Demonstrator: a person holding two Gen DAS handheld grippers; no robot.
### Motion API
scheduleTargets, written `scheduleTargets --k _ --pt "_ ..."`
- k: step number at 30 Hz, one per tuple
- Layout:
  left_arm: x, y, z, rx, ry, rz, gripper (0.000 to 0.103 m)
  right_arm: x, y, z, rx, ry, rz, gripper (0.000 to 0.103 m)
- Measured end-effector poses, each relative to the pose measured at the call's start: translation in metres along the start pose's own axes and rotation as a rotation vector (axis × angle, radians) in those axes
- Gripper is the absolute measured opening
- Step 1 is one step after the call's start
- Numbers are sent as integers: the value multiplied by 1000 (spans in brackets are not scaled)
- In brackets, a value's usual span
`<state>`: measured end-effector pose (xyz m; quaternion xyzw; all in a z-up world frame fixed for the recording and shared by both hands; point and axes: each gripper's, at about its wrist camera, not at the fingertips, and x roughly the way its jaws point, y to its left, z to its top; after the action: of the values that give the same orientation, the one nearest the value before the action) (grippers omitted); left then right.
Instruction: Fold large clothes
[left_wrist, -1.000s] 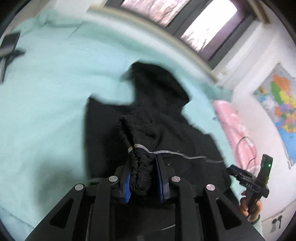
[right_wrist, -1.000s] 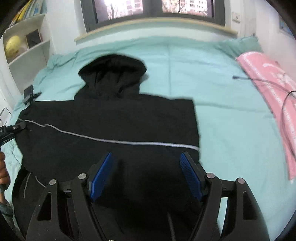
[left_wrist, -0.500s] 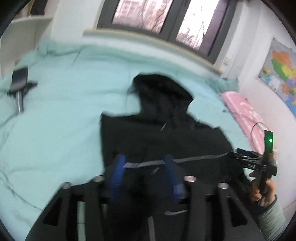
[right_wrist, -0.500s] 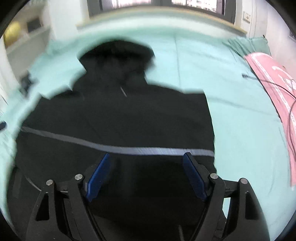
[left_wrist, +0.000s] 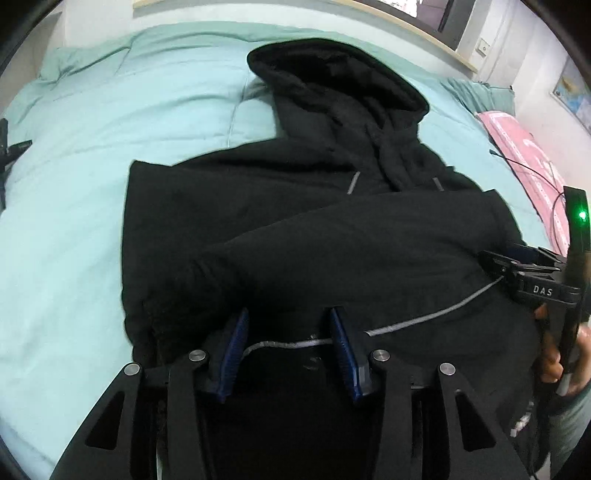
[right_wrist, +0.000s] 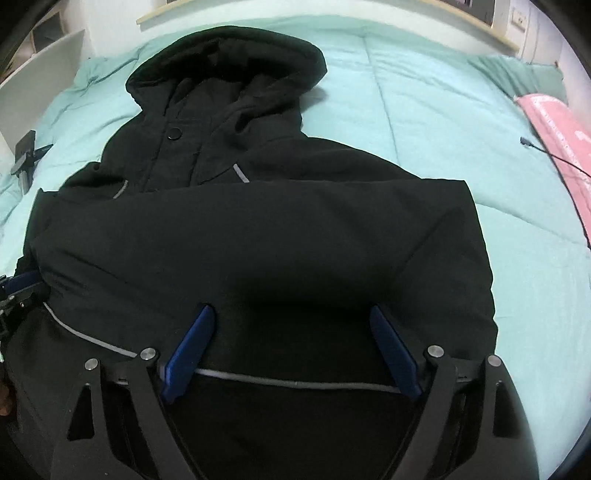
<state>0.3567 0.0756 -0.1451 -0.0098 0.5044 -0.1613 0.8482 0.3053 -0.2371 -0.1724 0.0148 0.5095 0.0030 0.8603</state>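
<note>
A black hooded jacket (left_wrist: 332, 221) lies on the teal bed, hood toward the window, with both sleeves folded across the chest. It also fills the right wrist view (right_wrist: 258, 240). A thin grey stripe (left_wrist: 424, 319) runs along the top sleeve. My left gripper (left_wrist: 288, 328) is open just above the sleeve near its cuff end, holding nothing. My right gripper (right_wrist: 291, 325) is wide open low over the jacket's lower right part, holding nothing. The right gripper also shows at the right edge of the left wrist view (left_wrist: 524, 273).
The teal bed cover (left_wrist: 92, 184) spreads around the jacket. A pink cloth (right_wrist: 554, 125) with a black cable (right_wrist: 546, 151) lies at the right side. A dark phone on a stand (right_wrist: 26, 155) sits at the left edge. A window sill runs behind the bed.
My left gripper held the sleeve cuff one second ago, carried it across the jacket, then opened and let it go. Both grippers have dropped closer to the jacket.
</note>
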Motion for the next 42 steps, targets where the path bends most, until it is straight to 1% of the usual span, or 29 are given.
scheduleTargets --k 1,3,4,5,7,8,10,11,13,14,15,16,17,18,19,22,23,24,26,27,29,30,31,34,36,37,39,42 --pt "-11 1 0 -8 6 -20 47 -6 -2 1 3 4 18 87" --pt "-36 -1 0 -22 -15 -72 48 -28 -6 -1 16 -8 69 86" --pt "-48 0 1 -38 -18 -89 48 -47 -6 -7 8 -33 98 86" --pt "-52 2 1 -52 -14 -100 48 -60 -5 -12 -7 -52 97 86" --pt "-50 6 -1 -85 12 -110 48 -75 -2 -26 -38 -51 42 86" --pt "-38 12 -4 -104 58 -91 48 -74 -1 -34 -43 -23 28 86" --pt "-2 20 -9 -124 174 -29 41 -57 -1 -51 -39 85 20 85" --pt "8 22 -11 -144 198 -27 40 -49 0 -59 -41 121 -6 85" --pt "2 16 -2 -135 219 -4 40 -49 7 -57 -63 142 -42 84" --pt "-10 11 5 -118 219 -2 40 -52 8 -51 -64 171 -47 71" --pt "-25 8 11 -105 199 -14 40 -60 7 -42 -49 194 -13 62" --pt "-39 8 17 -100 176 -29 40 -67 5 -35 -36 199 20 57" --pt "-58 9 25 -97 147 -49 40 -80 1 -24 -12 189 60 57" --pt "-76 10 34 -95 114 -59 40 -98 -4 -11 7 163 80 57" --pt "-93 12 46 -91 82 -59 40 -108 -8 -2 8 147 81 57" --pt "-125 18 81 -83 2 -43 41 -139 -20 39 12 90 50 60" --pt "-131 19 96 -87 -17 -44 43 -148 -26 56 35 71 59 60" --pt "-135 20 110 -93 -30 -42 48 -146 -31 69 52 61 72 61" --pt "-137 22 135 -101 -50 -37 54 -152 -40 101 104 26 116 67" --pt "-134 22 149 -96 -62 -39 54 -152 -43 114 118 9 130 69" --pt "-121 18 175 -71 -71 -35 54 -138 -47 147 121 -20 140 79" --pt "-110 15 188 -58 -68 -25 54 -133 -49 157 117 -28 141 80" --pt "-97 11 199 -52 -62 -16 54 -123 -51 169 114 -29 146 80" --pt "-39 14 237 -46 -24 23 54 -82 -53 199 127 -7 166 80" --pt "-6 18 256 -55 -8 42 54 -47 -52 215 132 17 147 80" --pt "19 19 266 -72 -5 40 54 -30 -54 222 131 35 135 80" --pt "50 28 275 -103 5 13 54 -9 -57 231 131 51 124 78" --pt "93 36 284 -130 31 17 54 22 -61 241 126 59 128 78"
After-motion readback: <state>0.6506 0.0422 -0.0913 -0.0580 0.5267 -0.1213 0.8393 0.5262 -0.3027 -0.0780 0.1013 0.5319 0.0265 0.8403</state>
